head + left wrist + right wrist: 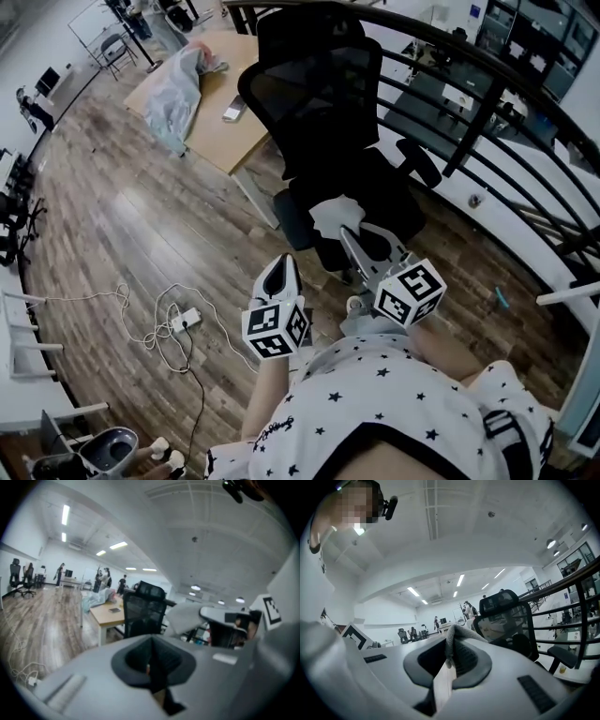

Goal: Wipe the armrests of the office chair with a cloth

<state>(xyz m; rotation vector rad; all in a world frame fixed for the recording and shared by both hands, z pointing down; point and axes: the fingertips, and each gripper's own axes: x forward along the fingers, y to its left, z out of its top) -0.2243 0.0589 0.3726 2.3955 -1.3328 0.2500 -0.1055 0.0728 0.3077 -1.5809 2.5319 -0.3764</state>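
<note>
Grey cloth (334, 214): hanging over the near part of the seat.
Right gripper (351, 234): jaws clamped on the cloth.
Left gripper (281, 270): jaws together, nothing between them, near left of the seat.
Office chair (319, 94): black, beyond both grippers; right armrest (419, 161) apart from the cloth.

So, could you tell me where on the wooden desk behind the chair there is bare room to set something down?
The desk is bare on its near corner, between the grey bundle and the office chair's backrest, around a small flat device. Its left end is crowded by the bundle. The right gripper's cloth hangs over the seat.
</note>
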